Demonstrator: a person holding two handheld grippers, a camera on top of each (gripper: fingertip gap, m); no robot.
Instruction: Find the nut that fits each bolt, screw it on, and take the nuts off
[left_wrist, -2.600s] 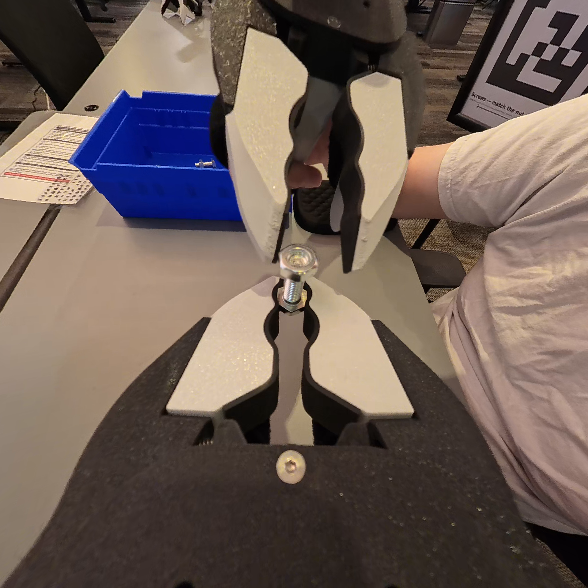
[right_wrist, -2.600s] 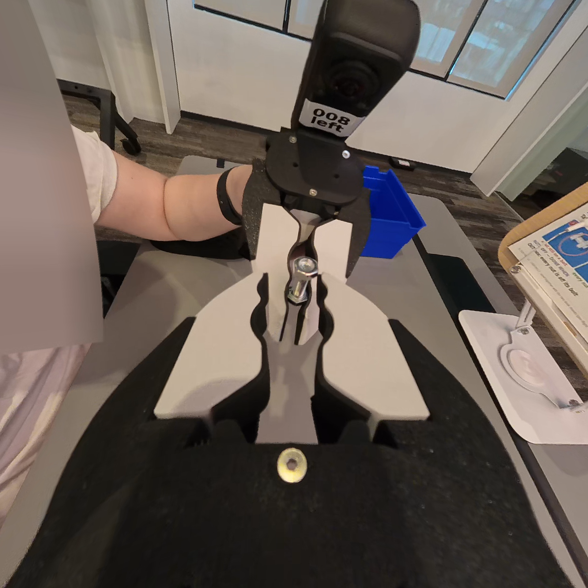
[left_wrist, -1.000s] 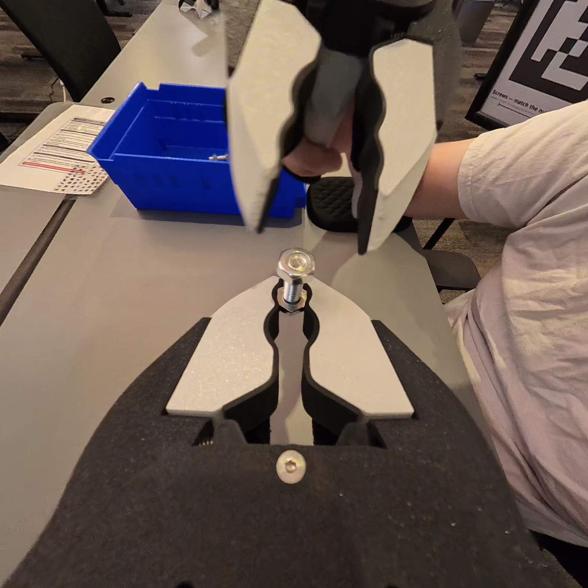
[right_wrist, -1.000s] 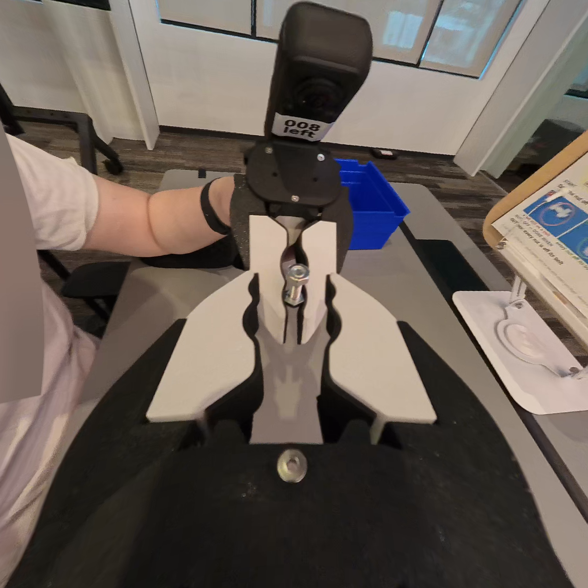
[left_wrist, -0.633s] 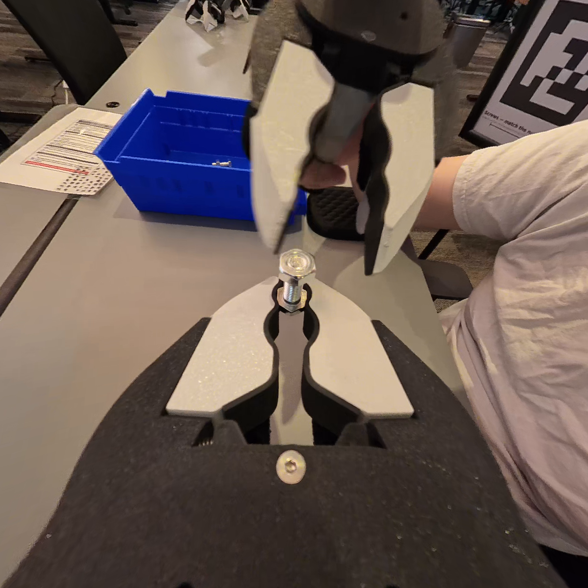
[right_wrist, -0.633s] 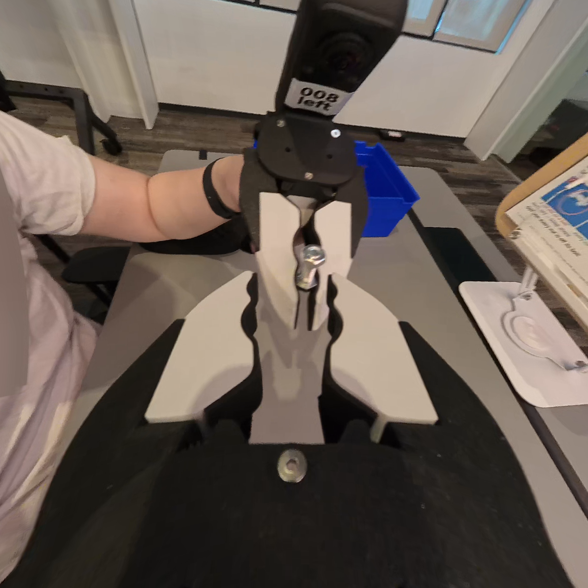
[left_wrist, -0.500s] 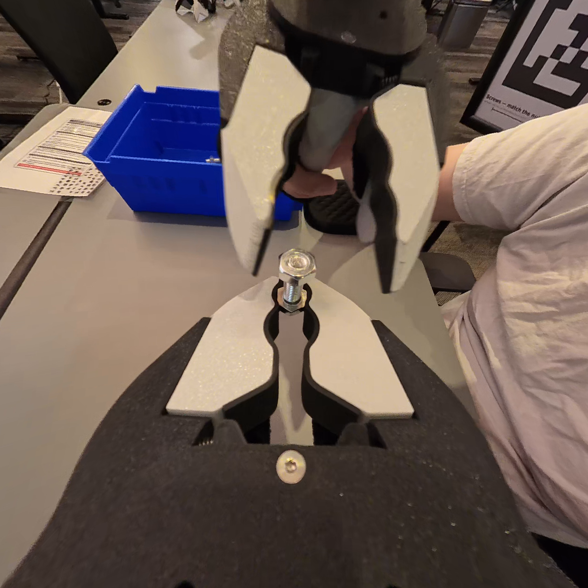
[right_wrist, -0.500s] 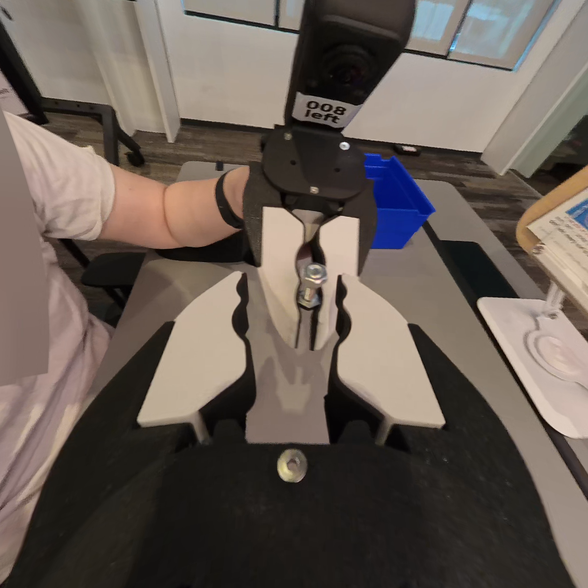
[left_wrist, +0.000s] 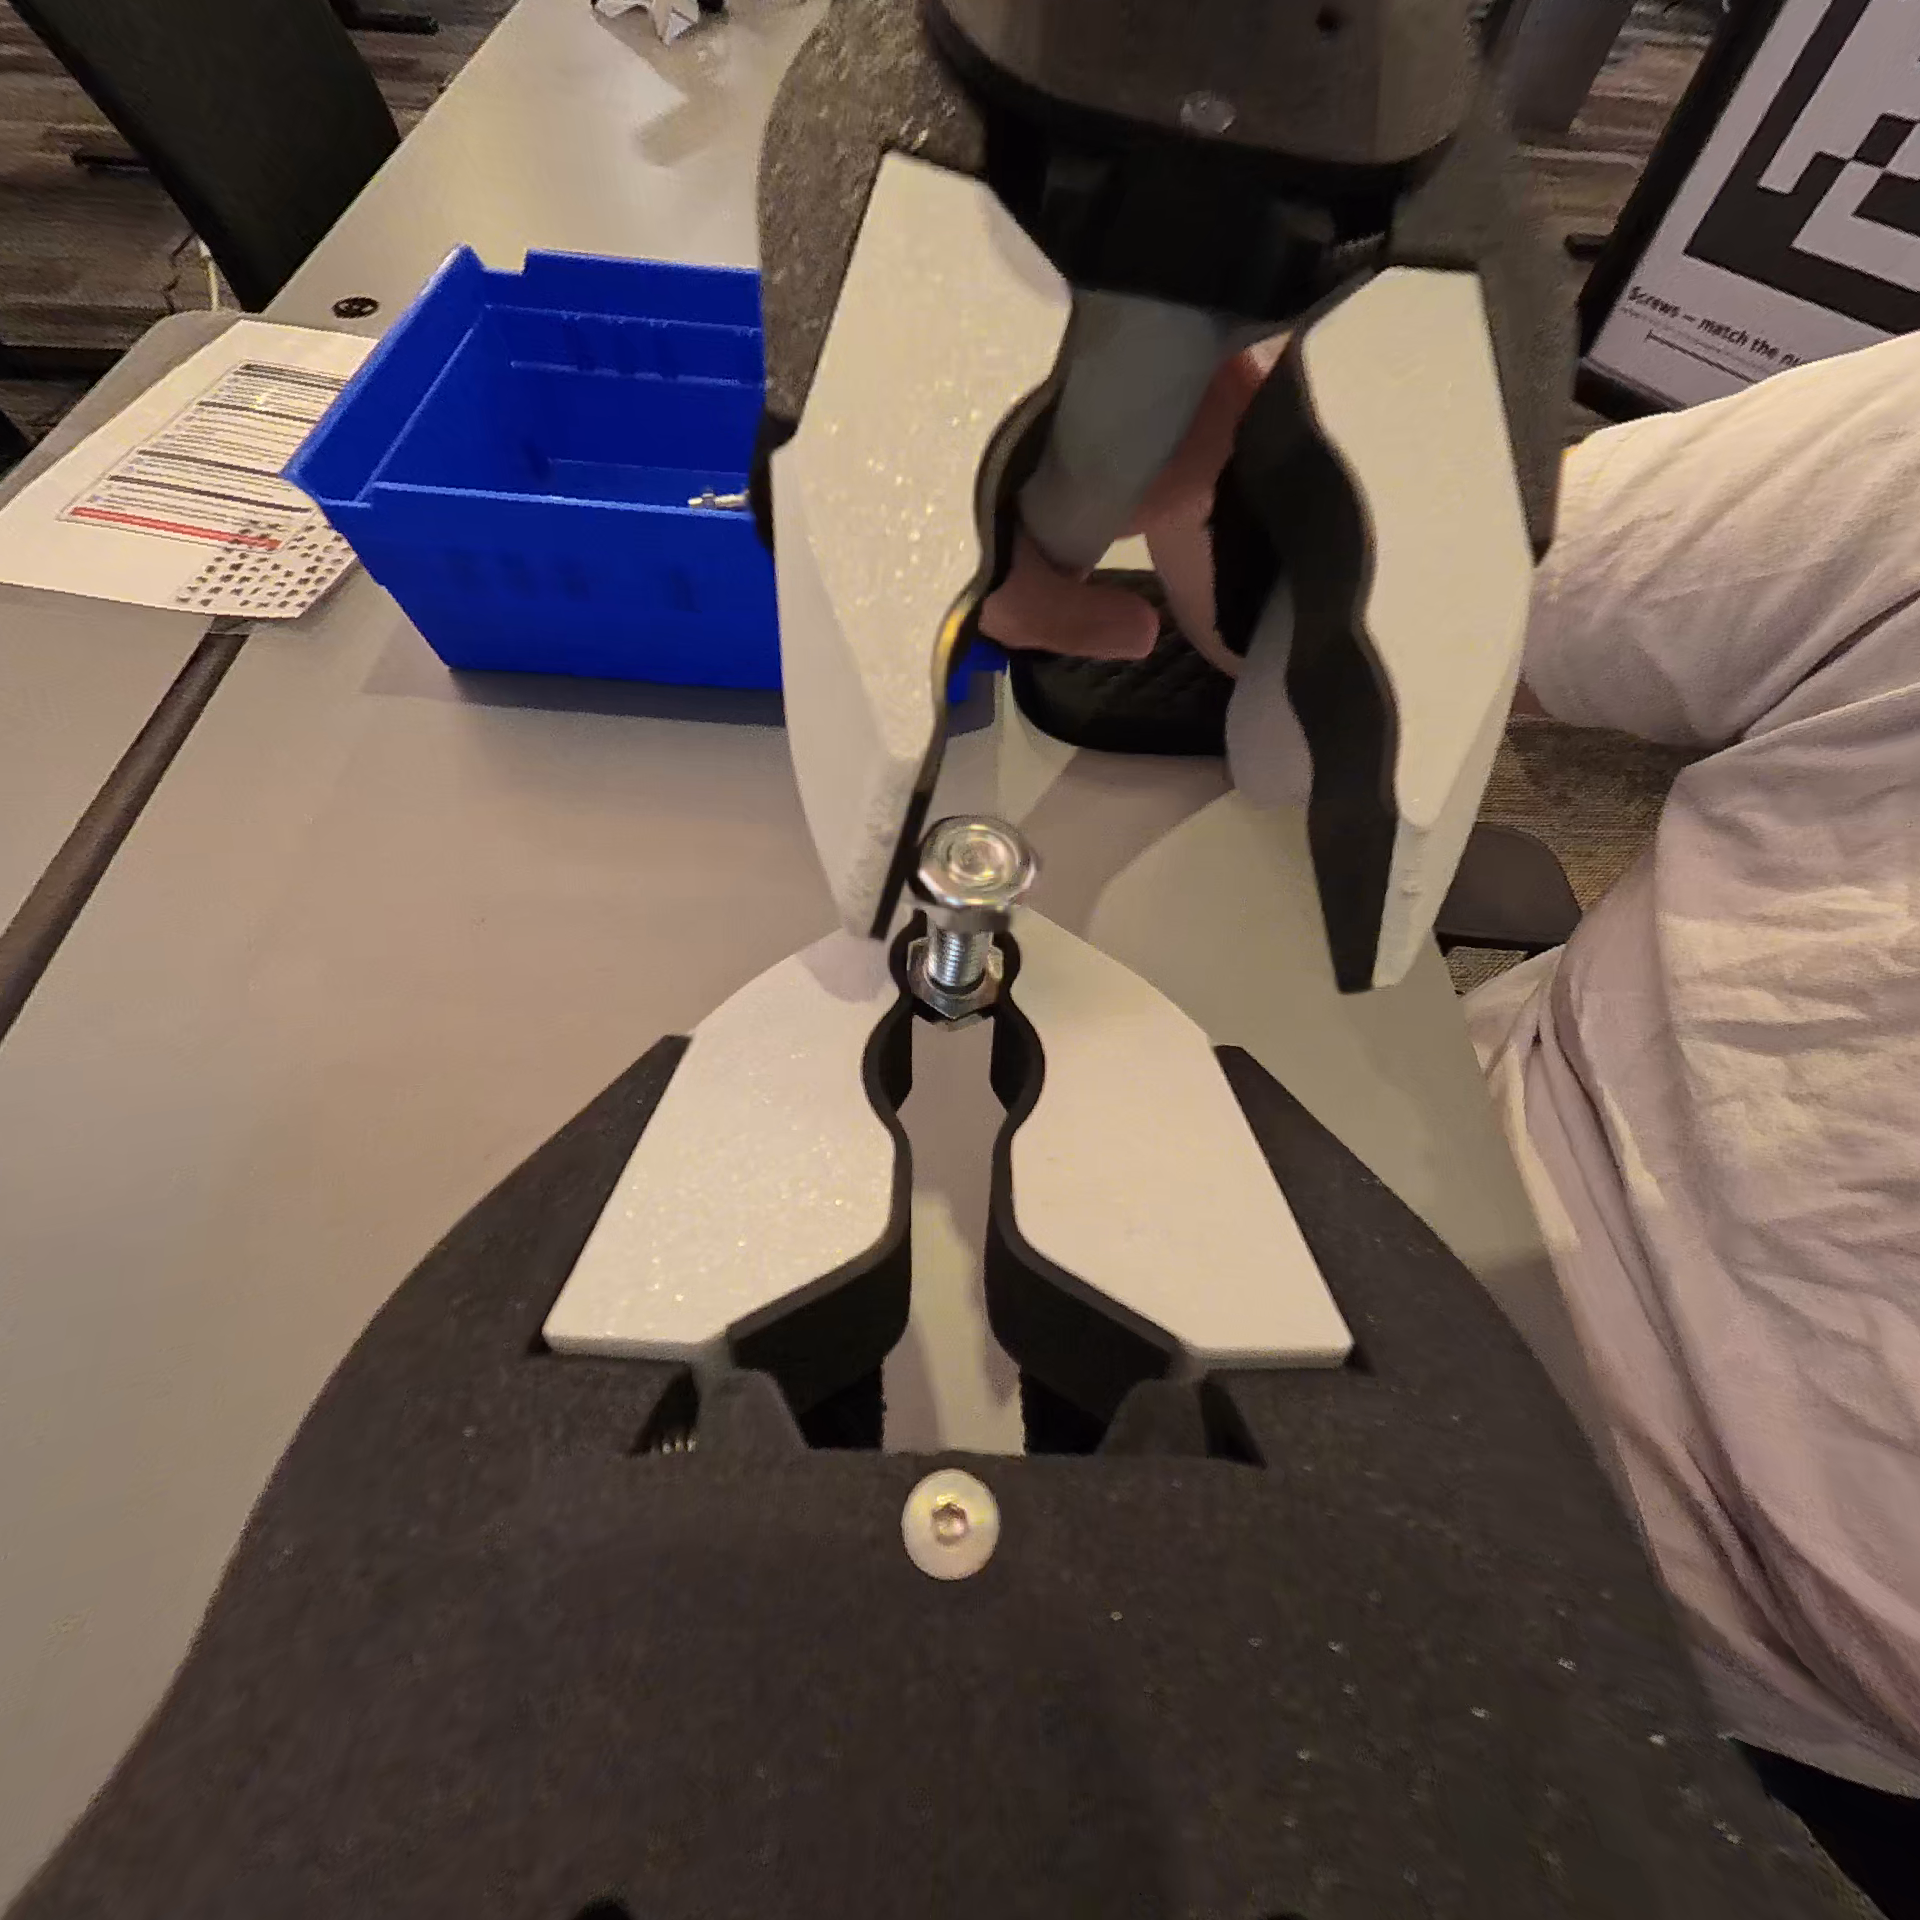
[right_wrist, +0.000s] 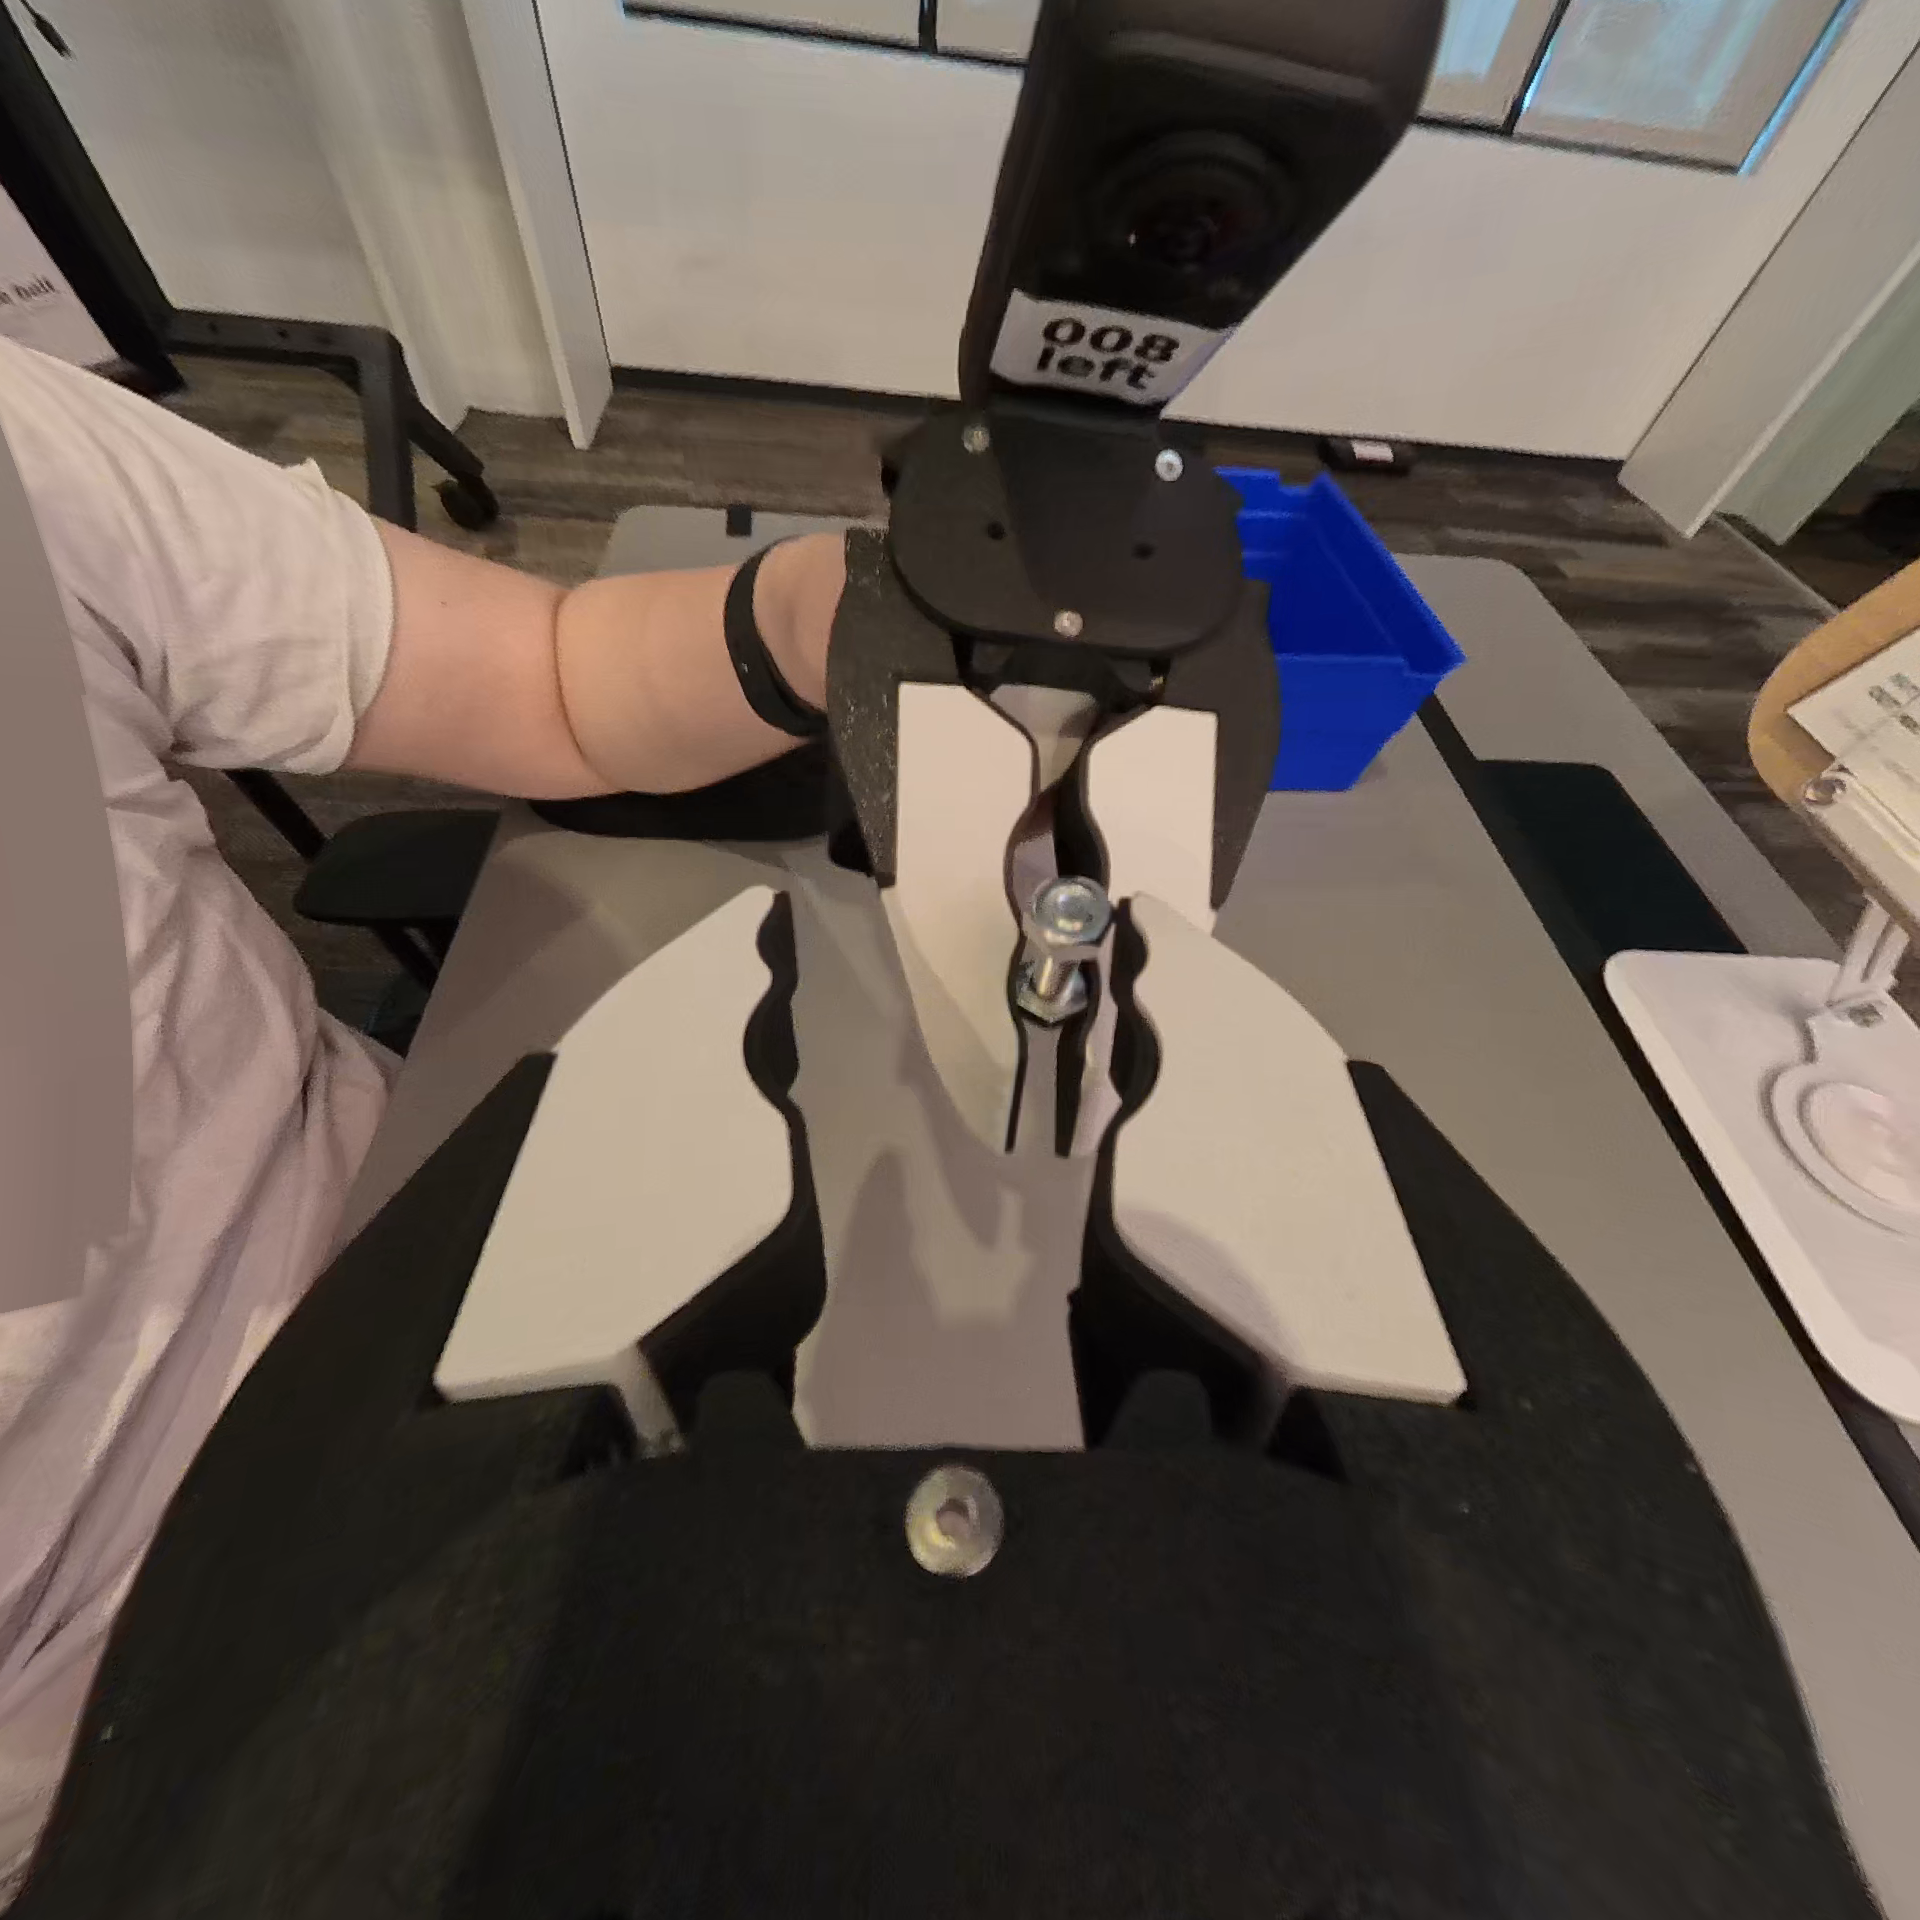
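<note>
Left wrist view: the left gripper (left_wrist: 951, 997) clamps the hex nut (left_wrist: 948, 1000), its hex bolt (left_wrist: 972, 883) upright above the table.

Right wrist view: the right gripper (right_wrist: 951, 977) gapes around the bolt head (right_wrist: 1070, 914). Steel is rigid and slick; grip the head's flats.

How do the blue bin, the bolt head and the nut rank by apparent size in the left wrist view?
1. blue bin, partly hidden by the right claw
2. bolt head
3. nut, partly hidden in the left claw, so this last ranking is unsure

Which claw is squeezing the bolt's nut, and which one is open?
The left claw is pinched shut on the nut. The right claw, coming down from above, is wide open around the bolt head.
</note>
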